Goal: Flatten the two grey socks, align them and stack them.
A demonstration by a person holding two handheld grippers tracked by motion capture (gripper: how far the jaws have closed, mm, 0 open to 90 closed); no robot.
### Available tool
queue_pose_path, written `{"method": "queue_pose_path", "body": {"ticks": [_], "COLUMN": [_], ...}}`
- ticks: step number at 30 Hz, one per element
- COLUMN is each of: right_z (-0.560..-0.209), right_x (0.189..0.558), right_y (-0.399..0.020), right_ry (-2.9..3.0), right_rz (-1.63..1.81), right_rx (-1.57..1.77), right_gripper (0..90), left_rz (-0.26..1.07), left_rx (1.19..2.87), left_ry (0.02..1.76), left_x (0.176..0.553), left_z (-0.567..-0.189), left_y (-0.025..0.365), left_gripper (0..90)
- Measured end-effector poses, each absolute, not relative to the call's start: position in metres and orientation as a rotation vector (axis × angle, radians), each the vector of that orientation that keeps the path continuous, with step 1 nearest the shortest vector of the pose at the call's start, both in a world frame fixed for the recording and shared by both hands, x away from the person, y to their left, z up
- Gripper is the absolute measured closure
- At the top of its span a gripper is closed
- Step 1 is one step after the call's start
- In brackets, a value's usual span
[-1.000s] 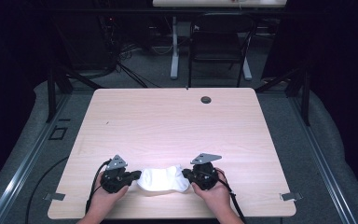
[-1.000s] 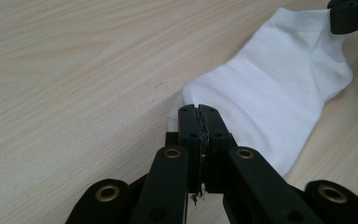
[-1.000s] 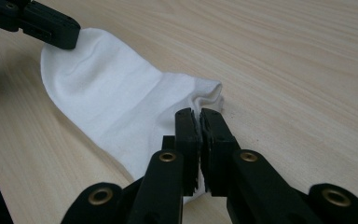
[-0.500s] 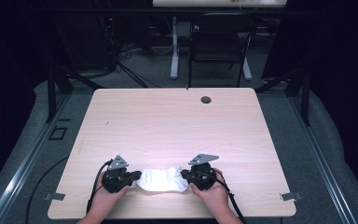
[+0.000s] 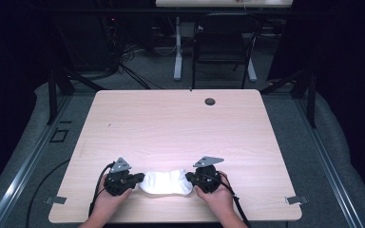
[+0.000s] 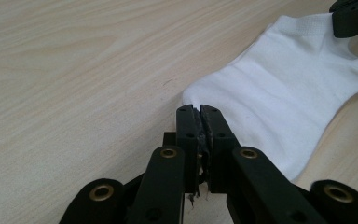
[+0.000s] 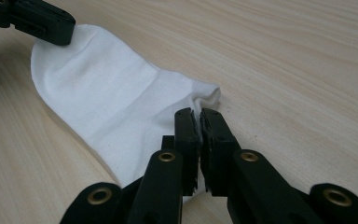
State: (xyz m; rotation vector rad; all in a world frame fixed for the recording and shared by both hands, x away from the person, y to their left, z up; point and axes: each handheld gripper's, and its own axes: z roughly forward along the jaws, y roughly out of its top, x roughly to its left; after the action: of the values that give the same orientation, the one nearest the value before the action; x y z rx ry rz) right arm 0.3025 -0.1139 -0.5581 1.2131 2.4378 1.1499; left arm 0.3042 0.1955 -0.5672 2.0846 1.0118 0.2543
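Both tongs (image 5: 139, 178) (image 5: 189, 177) pinch white sock (image 5: 165, 182) ends

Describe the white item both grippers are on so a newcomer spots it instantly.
On the wooden table, look at the near edge, between the person's two hands. Stretched there between the left hand-held gripper and the right hand-held gripper lies a sock, the only white, soft thing there.

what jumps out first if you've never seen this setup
A small white ankle sock lies flat near the front edge of the pale wooden table, bright against it. The left gripper and right gripper each pinch one end, jaws shut on the fabric. A small dark round grommet sits near the far edge.
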Motion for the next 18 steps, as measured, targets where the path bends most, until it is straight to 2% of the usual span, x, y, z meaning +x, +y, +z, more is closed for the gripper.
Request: {"method": "queue_pose_path", "body": {"ticks": [5, 10, 13, 18], "right_z": [-0.562, -0.561, -0.553, -0.545], "right_x": [0.305, 0.304, 0.299, 0.290], "right_y": [-0.116, -0.118, -0.119, -0.104], "right_ry": [2.447, 2.421, 2.378, 2.376], "right_rz": [1.139, 1.145, 1.154, 1.234], "right_rx": [1.242, 1.249, 1.200, 1.072], "right_gripper": [84.7, 76.0, 73.9, 72.1], "left_rz": [0.257, 0.277, 0.291, 0.267], "left_rx": [2.109, 2.065, 2.030, 2.041], "left_ry": [1.014, 1.009, 0.970, 0.939], "left_x": [0.307, 0.305, 0.300, 0.295], "left_z": [-0.572, -0.565, -0.555, -0.555], "left_y": [0.194, 0.195, 0.196, 0.190], "left_gripper": [84.8, 76.0, 70.7, 69.9]}}
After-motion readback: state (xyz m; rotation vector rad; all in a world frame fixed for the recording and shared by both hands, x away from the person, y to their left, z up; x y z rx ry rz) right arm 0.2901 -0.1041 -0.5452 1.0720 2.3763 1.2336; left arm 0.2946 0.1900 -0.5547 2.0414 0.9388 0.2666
